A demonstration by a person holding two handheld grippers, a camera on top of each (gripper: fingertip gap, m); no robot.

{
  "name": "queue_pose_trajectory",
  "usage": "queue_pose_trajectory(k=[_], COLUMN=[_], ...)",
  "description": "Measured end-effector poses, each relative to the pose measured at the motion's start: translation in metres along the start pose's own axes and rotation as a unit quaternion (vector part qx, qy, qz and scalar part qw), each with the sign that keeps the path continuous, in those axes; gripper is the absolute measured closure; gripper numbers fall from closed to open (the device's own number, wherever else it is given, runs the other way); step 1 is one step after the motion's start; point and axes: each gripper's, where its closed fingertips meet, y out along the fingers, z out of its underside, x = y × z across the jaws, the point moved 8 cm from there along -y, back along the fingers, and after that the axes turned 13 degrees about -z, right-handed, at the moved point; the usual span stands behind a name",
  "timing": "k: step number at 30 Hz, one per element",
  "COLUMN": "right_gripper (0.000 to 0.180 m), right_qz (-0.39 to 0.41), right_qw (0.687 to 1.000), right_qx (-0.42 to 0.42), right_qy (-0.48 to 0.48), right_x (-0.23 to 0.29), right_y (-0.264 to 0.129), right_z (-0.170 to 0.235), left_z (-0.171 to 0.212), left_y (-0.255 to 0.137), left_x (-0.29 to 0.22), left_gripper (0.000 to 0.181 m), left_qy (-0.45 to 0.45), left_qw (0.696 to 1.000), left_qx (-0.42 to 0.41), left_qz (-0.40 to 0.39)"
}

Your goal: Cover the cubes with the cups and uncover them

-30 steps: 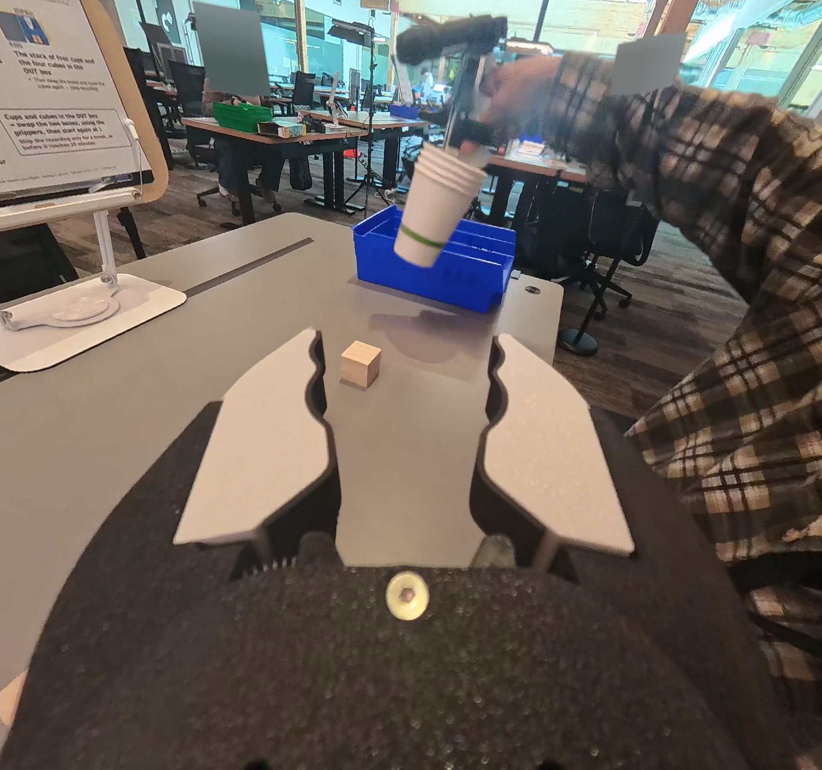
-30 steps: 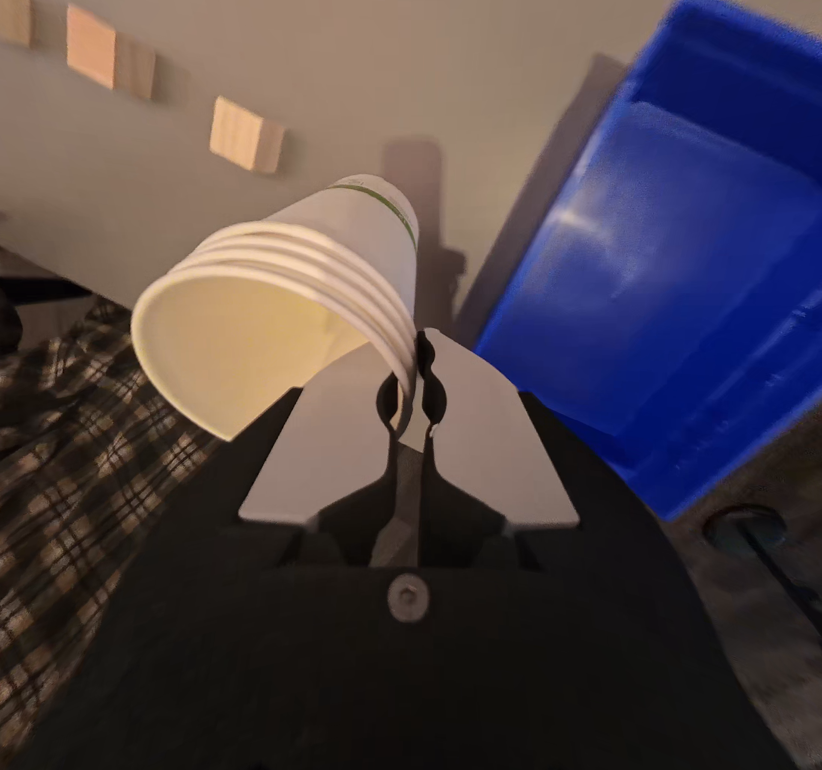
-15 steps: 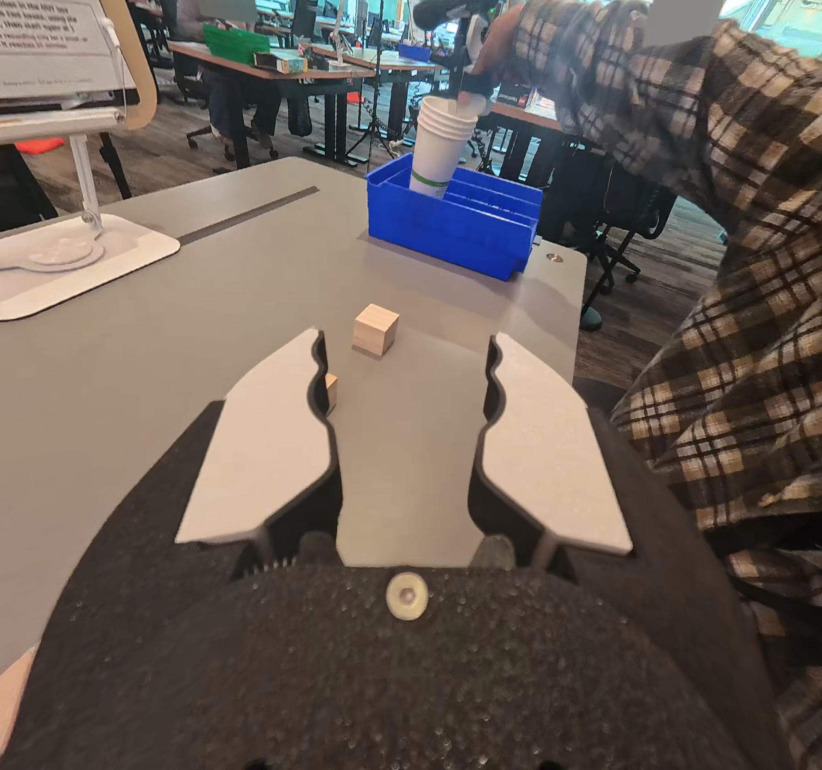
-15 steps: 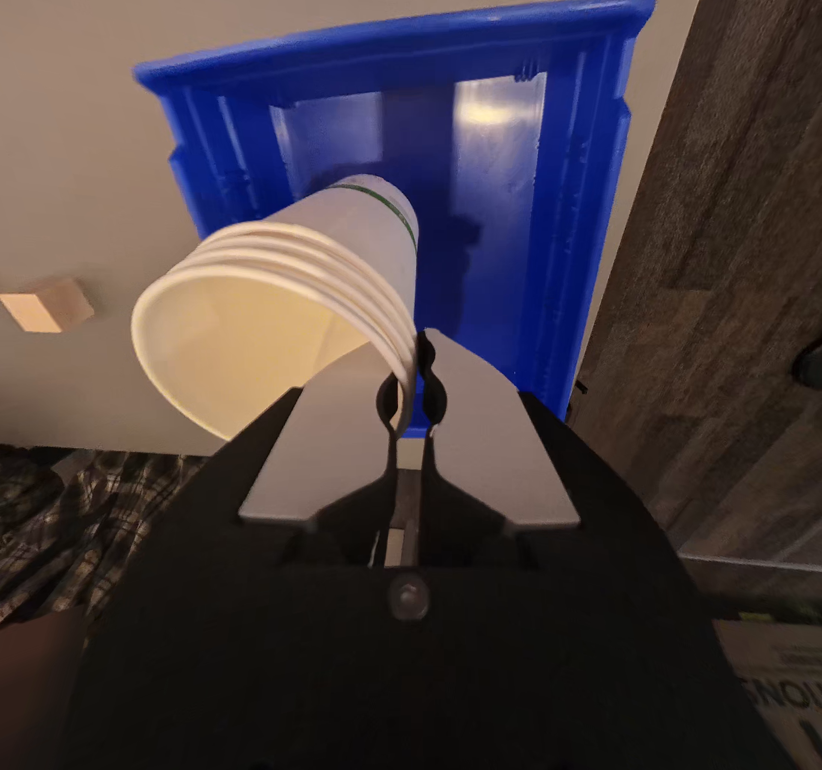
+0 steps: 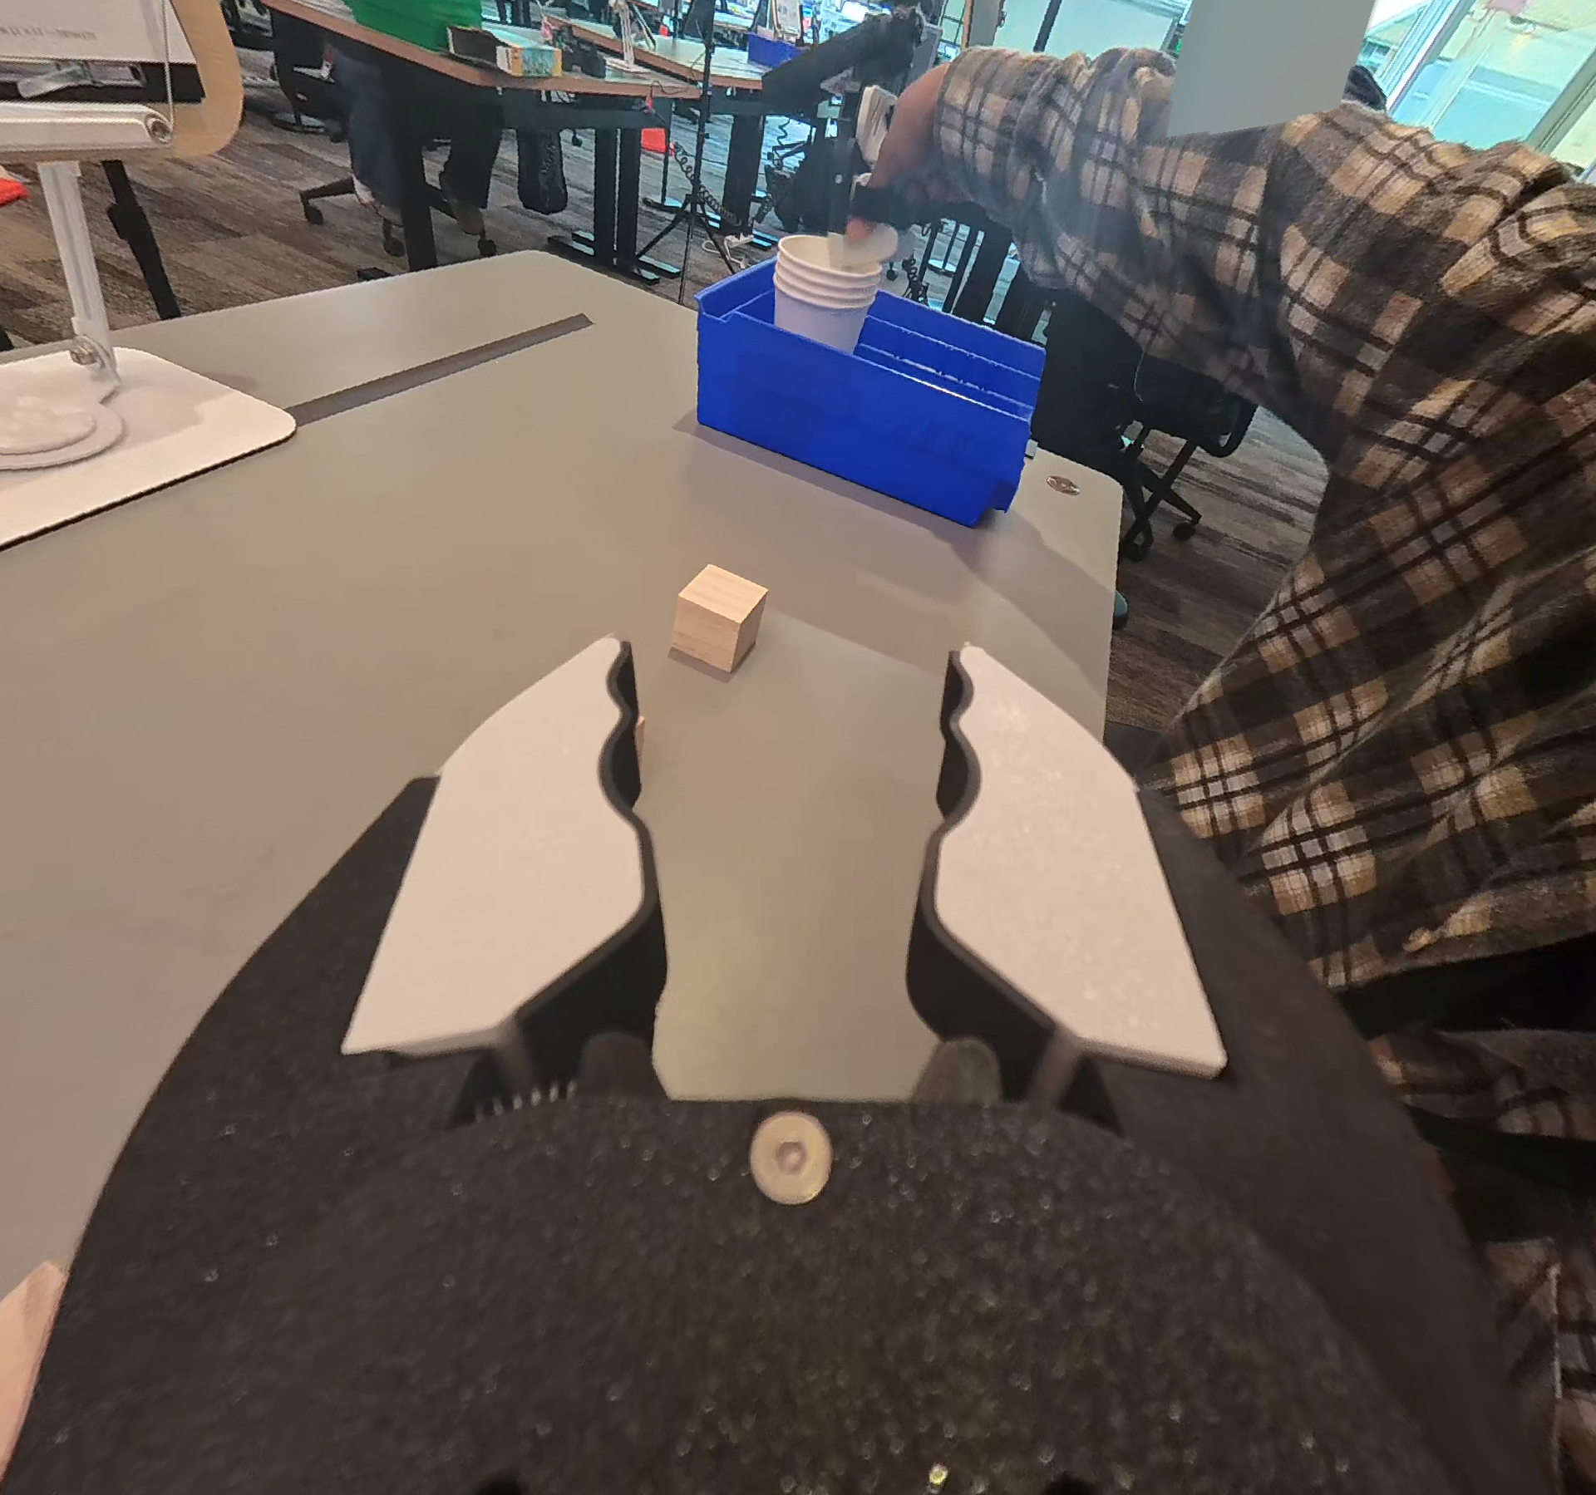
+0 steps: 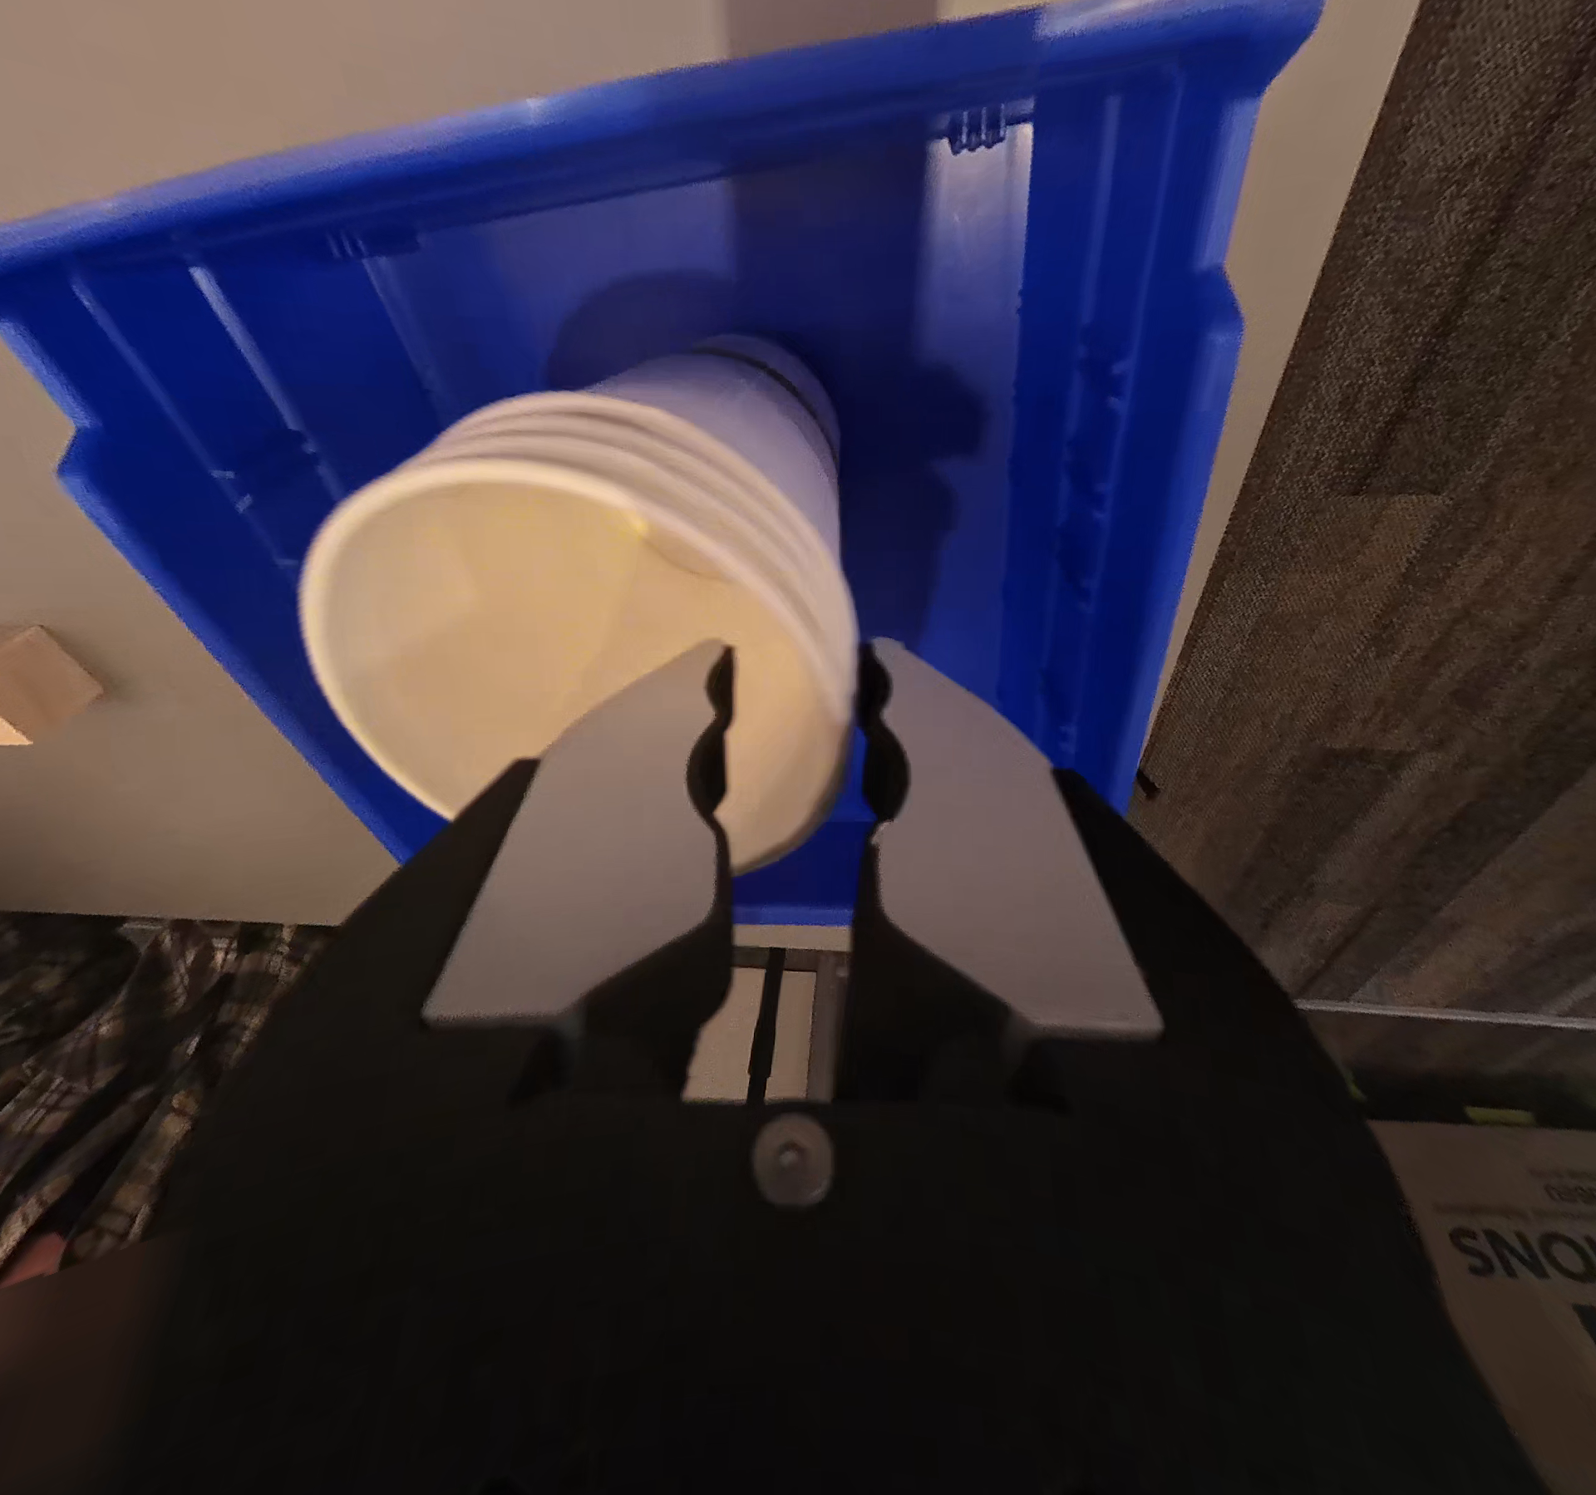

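We have set the stack of white paper cups (image 6: 604,556) down in the blue plastic bin (image 6: 216,314) at the table's far right. Half a second ago our right gripper (image 6: 794,668) clamped its rim; now the jaws stand apart astride it. Next we should withdraw. Our left gripper (image 5: 786,668) hangs wide apart, empty, near the small wooden cube (image 5: 721,616).

A grey table (image 5: 345,633) carries a blue bin (image 5: 864,417) at its far edge, a wooden cube (image 5: 719,619) nearer than the bin, and a white stand base (image 5: 173,435) left of the bin.
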Motion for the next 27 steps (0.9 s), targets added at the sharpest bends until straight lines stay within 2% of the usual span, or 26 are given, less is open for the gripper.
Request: queue_pose_trajectory(k=[4,10,14,19,24,27], right_gripper=[0.113,0.087,0.085,0.086,0.088,0.088], right_qz=[0.024,0.064,0.067,0.087,0.12,0.139], right_qw=[1.0,0.993,0.984,0.96,0.911,0.868], right_qx=[-0.018,-0.094,-0.148,-0.177,-0.171,-0.157], right_qy=[-0.006,-0.04,-0.078,-0.201,-0.356,-0.451], right_x=[0.001,0.021,0.053,0.119,0.184,0.218], right_y=[-0.008,-0.056,-0.091,-0.112,-0.096,-0.072], right_z=[0.006,0.027,0.049,0.079,0.107,0.12], left_z=[-0.003,-0.012,-0.018,-0.022,-0.027,-0.028], left_y=[-0.006,-0.022,-0.037,-0.053,-0.066,-0.071], left_x=[-0.003,-0.013,-0.019,-0.021,-0.026,-0.027], left_gripper=[0.114,0.114,0.114,0.113,0.113,0.113], left_qy=[0.004,0.018,0.036,0.045,0.051,0.06], left_qw=[1.0,1.0,0.999,0.998,0.997,0.996], left_qx=[-0.003,-0.022,-0.032,-0.042,-0.053,-0.054], left_qz=[0.001,0.003,-0.013,-0.03,-0.031,-0.038])
